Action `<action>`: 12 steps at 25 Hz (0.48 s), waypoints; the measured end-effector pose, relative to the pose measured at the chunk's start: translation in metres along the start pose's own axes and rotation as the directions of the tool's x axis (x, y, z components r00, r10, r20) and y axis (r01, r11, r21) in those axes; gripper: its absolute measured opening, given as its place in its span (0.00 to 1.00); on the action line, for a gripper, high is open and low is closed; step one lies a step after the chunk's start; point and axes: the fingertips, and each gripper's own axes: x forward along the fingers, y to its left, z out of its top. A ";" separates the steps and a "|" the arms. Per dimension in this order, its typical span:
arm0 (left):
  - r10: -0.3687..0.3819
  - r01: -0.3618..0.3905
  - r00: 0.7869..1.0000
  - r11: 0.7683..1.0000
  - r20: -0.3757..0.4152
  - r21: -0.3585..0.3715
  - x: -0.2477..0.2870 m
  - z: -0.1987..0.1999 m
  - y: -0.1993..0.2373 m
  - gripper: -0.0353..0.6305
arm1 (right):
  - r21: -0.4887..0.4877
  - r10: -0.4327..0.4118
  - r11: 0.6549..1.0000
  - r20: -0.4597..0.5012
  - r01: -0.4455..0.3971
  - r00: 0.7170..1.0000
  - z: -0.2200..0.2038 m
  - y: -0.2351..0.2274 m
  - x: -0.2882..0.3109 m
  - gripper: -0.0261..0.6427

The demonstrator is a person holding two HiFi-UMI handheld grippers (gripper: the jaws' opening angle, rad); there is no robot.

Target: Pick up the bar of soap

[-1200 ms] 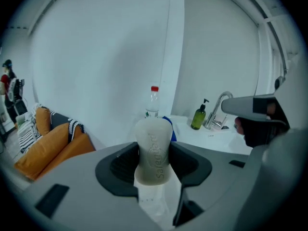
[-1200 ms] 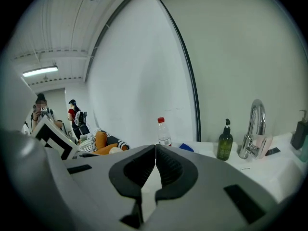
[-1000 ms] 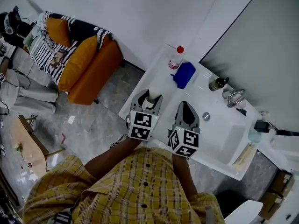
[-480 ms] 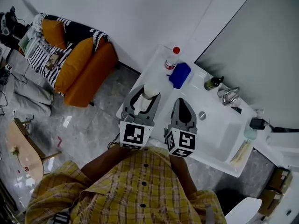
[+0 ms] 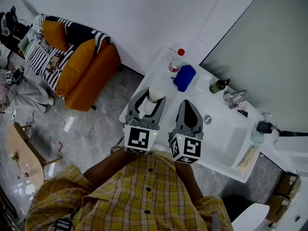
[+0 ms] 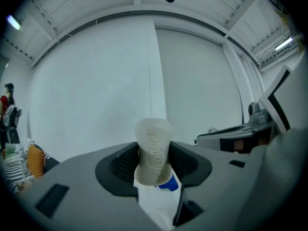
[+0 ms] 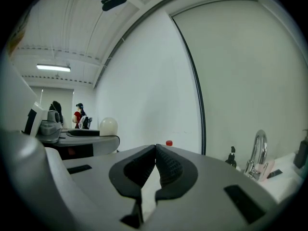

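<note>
L gripper (image 6: 153, 161) is pinching the soap (image 6: 153, 147): a cream bar standing on end betw. the two pads, one pad on each broad face, embossed lettering toward the camera, top end poking past the tips. In the head view the soap (image 5: 155, 94) and L gripper (image 5: 151, 99) sit over the left end of the counter (image 5: 221, 154), near its front edge. Can't tell if the bar's lower end touches the counter.

R gripper (image 7: 155, 150) has its pads pressed together at the tips, nothing betw. them. In the head view the R gripper (image 5: 188, 105) hangs just beside the L one, over the counter betw. the left end and the basin (image 5: 232, 139).

At the counter's far-left corner: red-cap bottle (image 5: 176, 60), w/ a blue pad (image 5: 185, 77) just beside it. Along the back edge: dark bottle (image 5: 219, 85), then tap (image 5: 234, 99) behind the basin.

Off the counter, on the floor to the left, is an orange sofa (image 5: 89, 73). The person wears a yellow plaid shirt (image 5: 139, 196).
</note>
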 end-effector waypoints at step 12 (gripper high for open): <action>-0.021 0.020 0.999 1.000 -0.049 -0.017 0.003 -0.003 -0.003 0.35 | -0.011 -0.001 1.000 0.004 0.001 1.000 0.004 0.002 0.002 0.07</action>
